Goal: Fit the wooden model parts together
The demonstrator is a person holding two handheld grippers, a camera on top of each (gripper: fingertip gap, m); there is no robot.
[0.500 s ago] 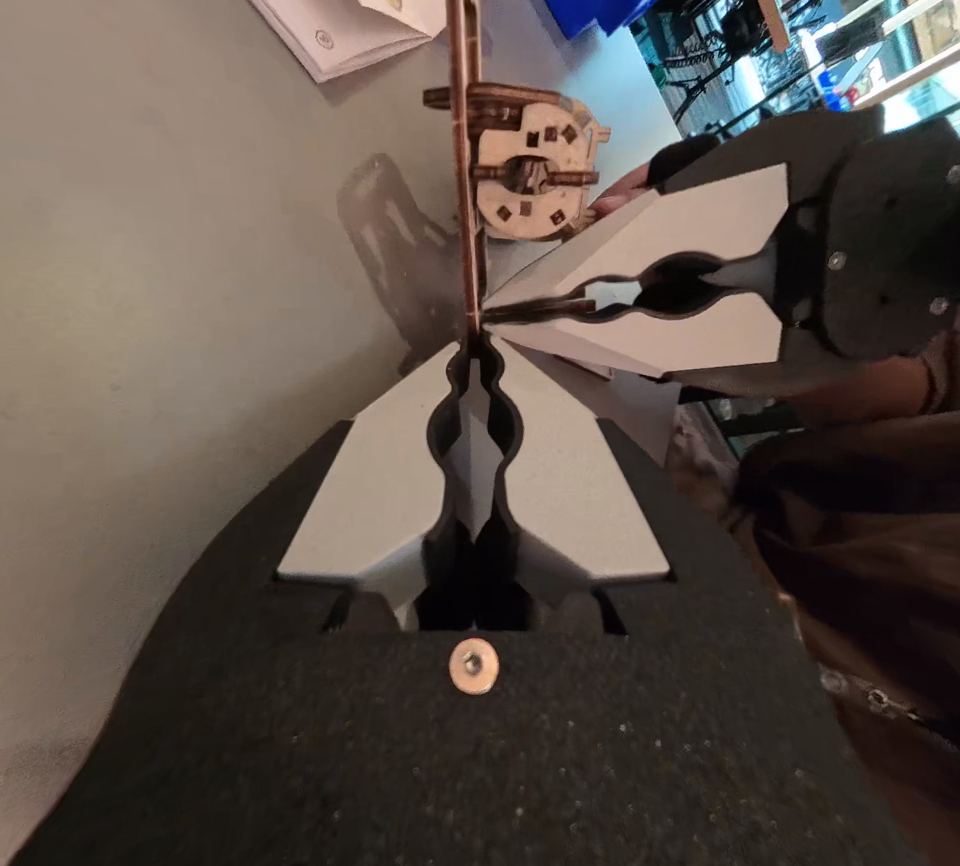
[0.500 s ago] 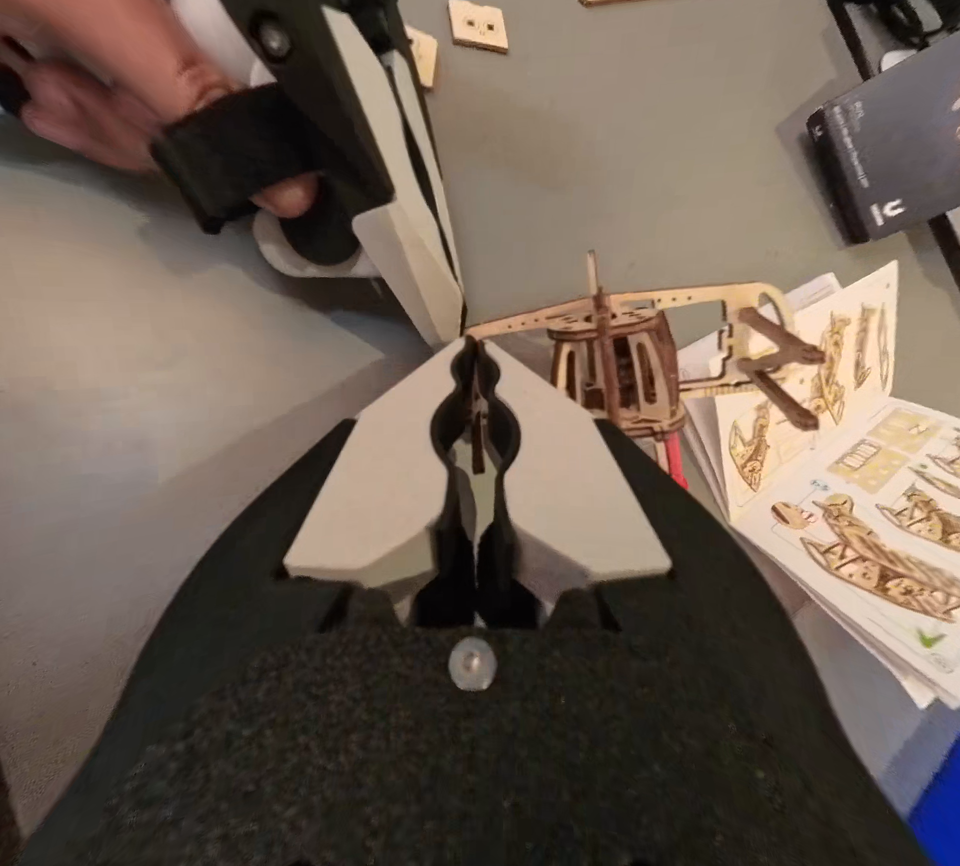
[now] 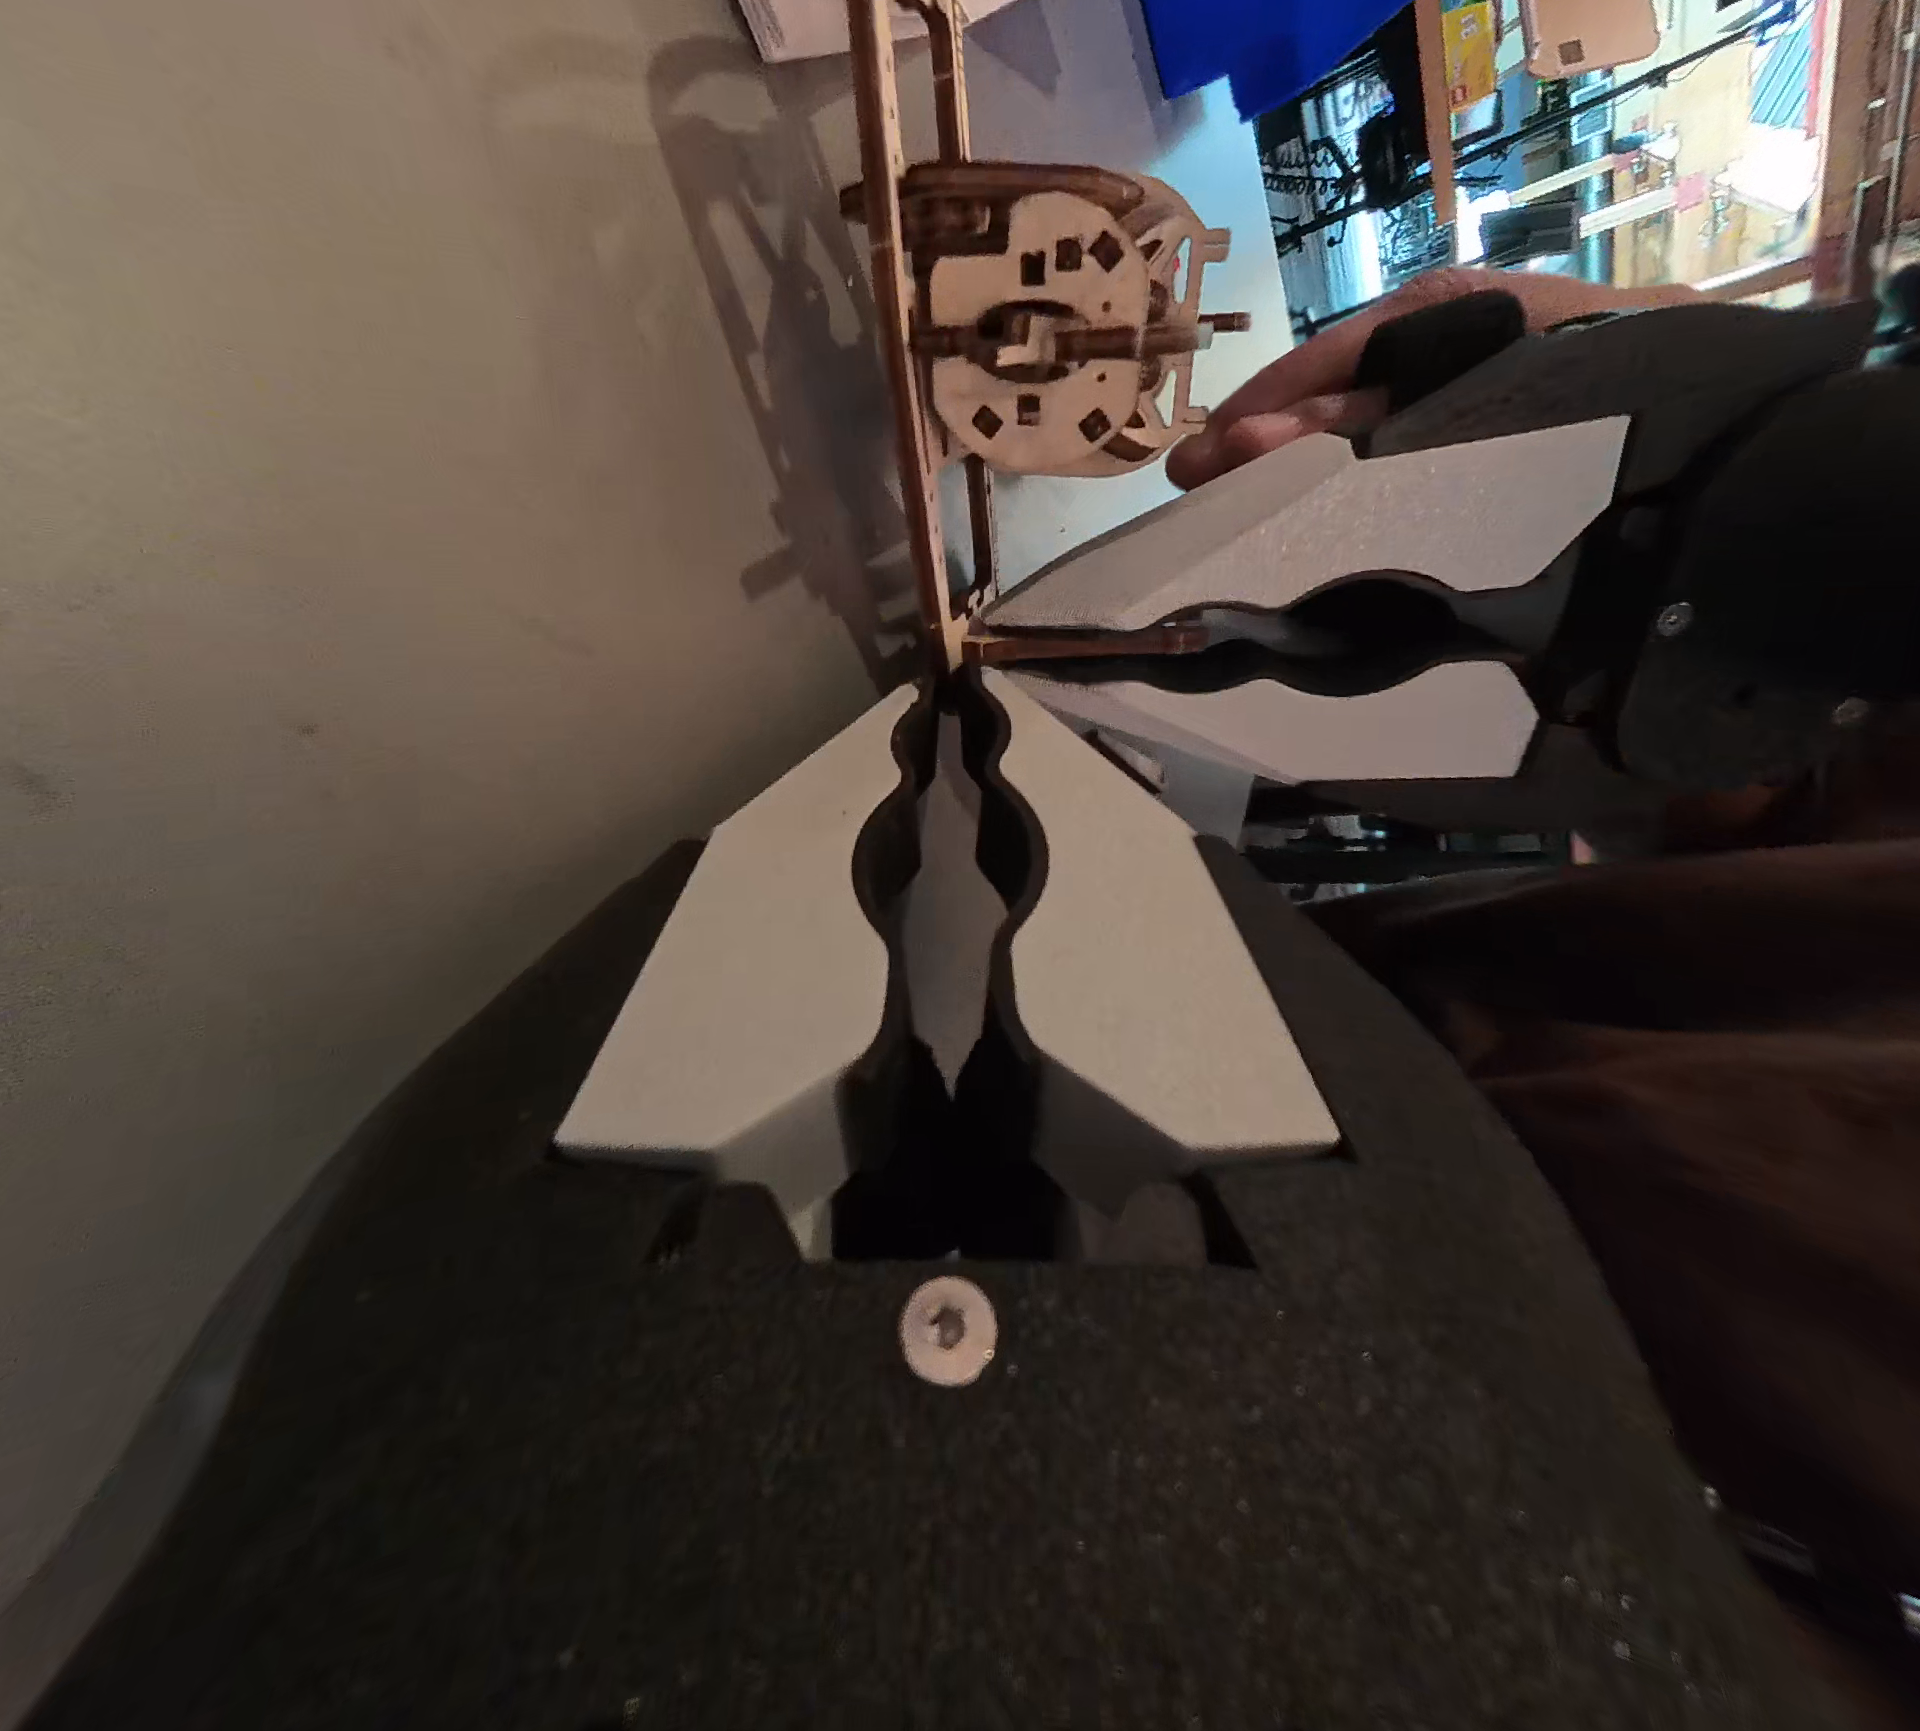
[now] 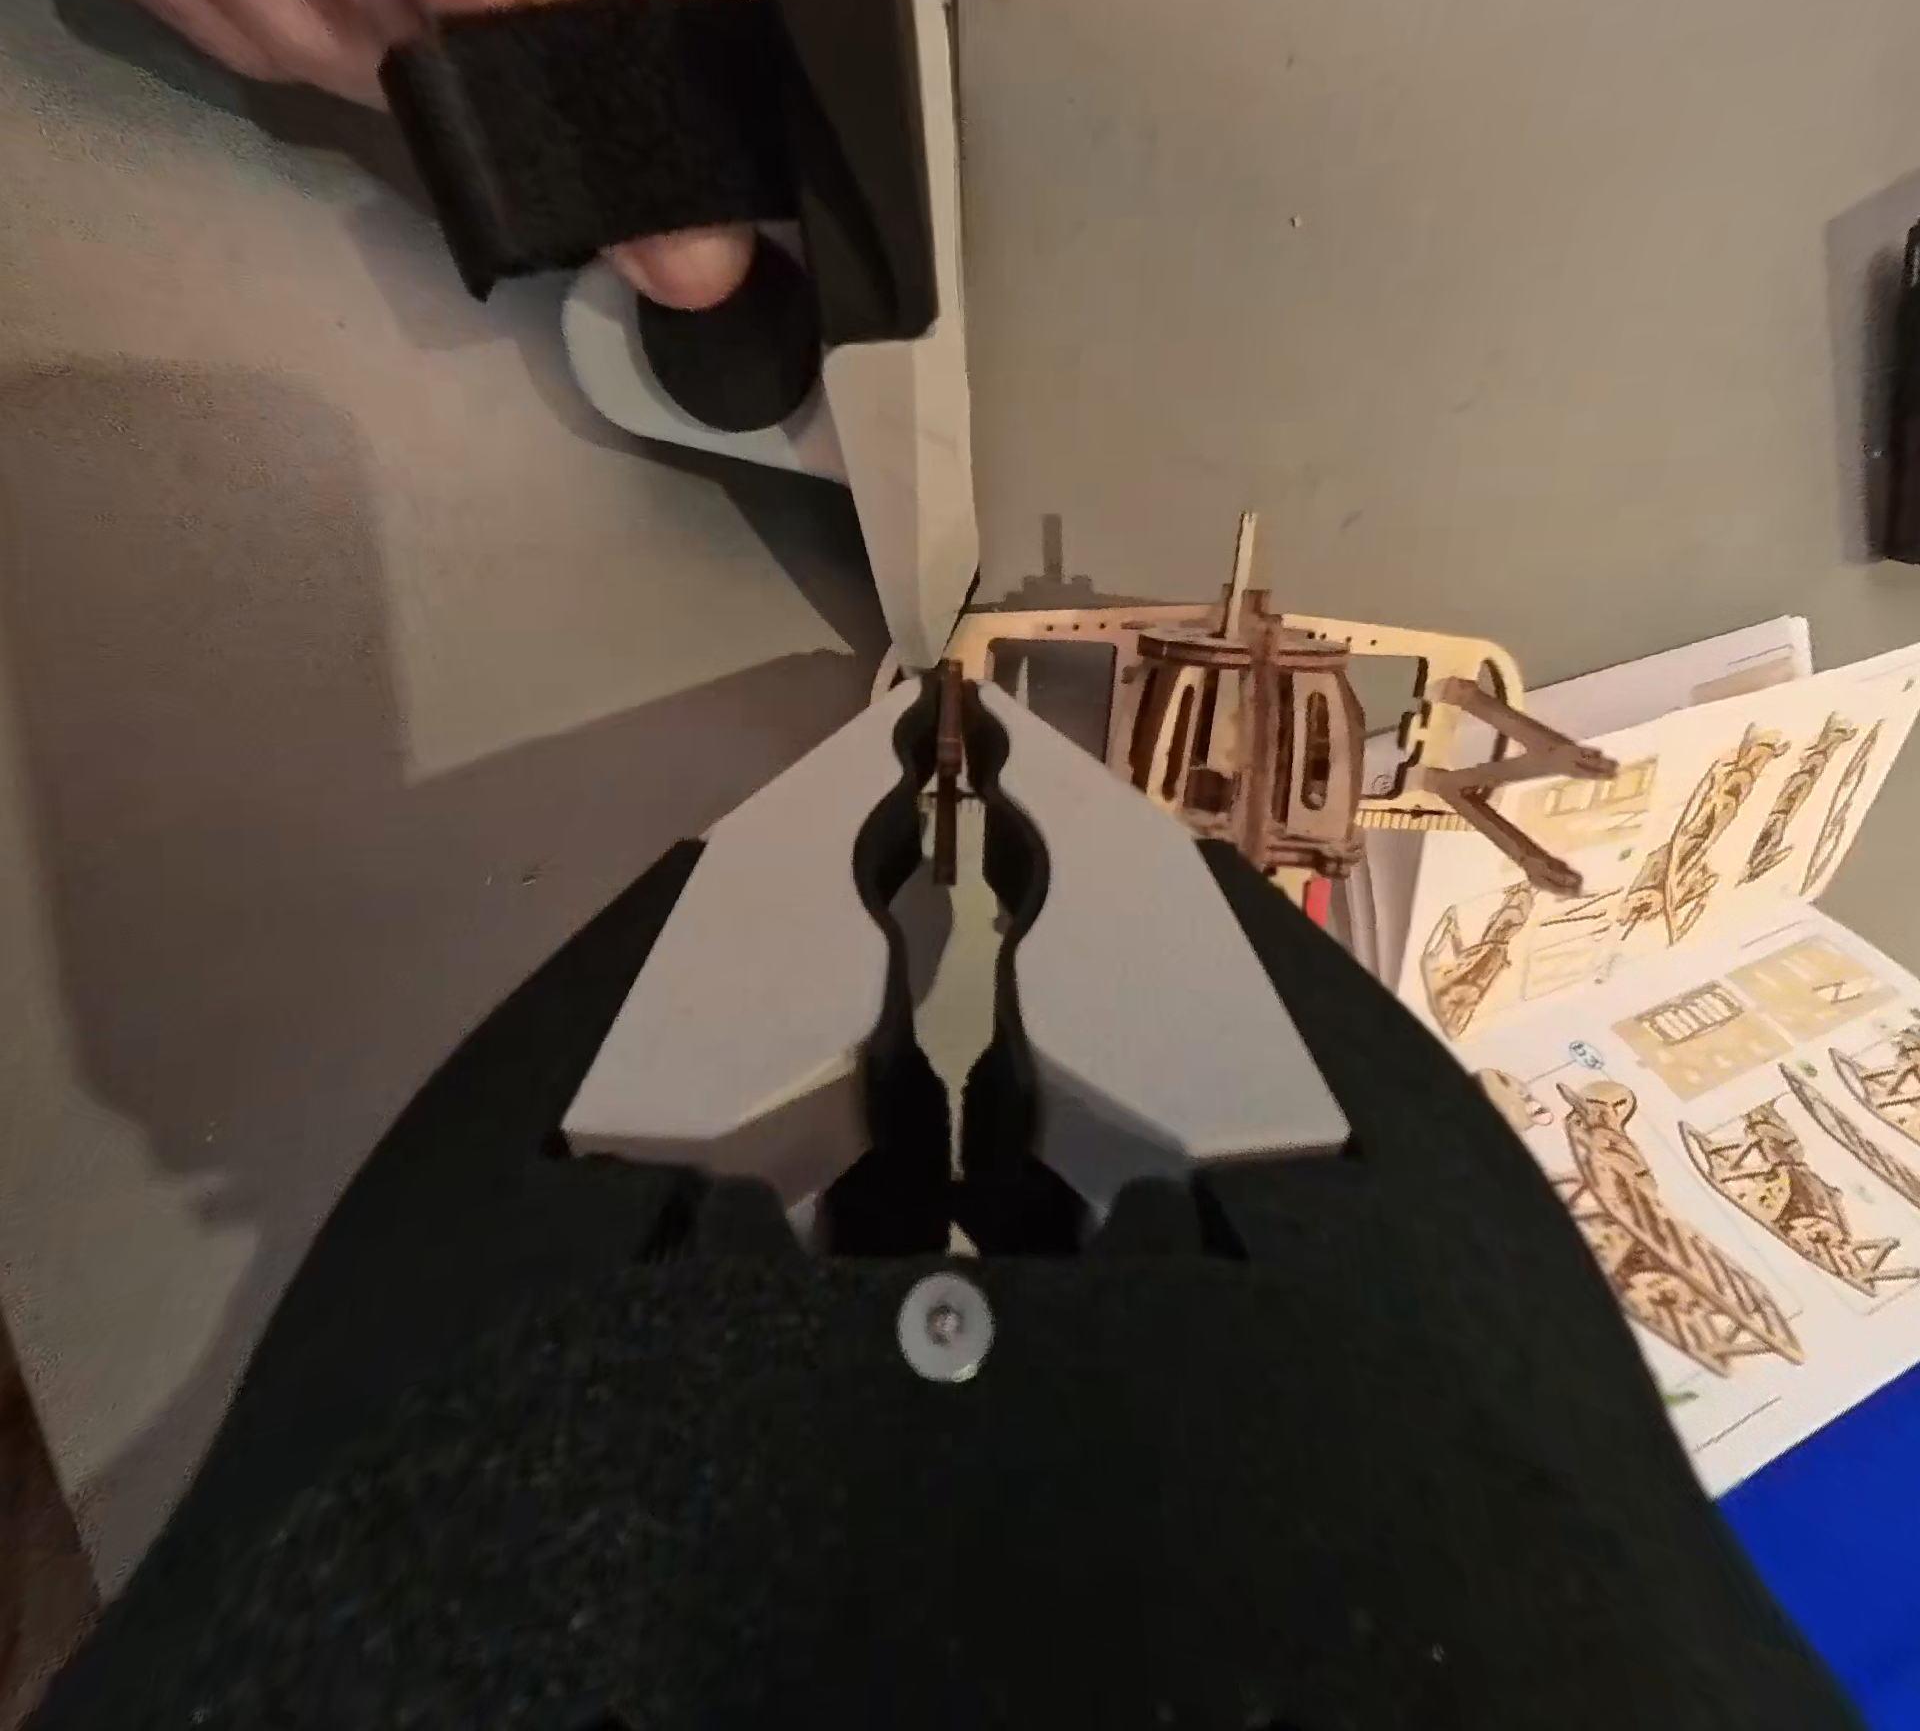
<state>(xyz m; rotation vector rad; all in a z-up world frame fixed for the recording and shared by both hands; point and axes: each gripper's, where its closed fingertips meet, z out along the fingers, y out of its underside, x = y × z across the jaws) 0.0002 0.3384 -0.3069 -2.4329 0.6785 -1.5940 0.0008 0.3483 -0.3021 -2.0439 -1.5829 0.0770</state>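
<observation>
Left wrist view, pale laser-cut wooden frame [image 3: 902, 393], drum assy [image 3: 1049, 341] mid-span, dark-edged

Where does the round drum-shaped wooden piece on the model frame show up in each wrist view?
Left wrist view: the round wooden drum sits upper centre, right of the upright frame strip.
Right wrist view: it sits right of centre, just past the right gripper.
Shared landmark: the instruction booklet.

An open instruction booklet [image 4: 1621, 1037] lies on the grey table [image 4: 1351, 279].
</observation>
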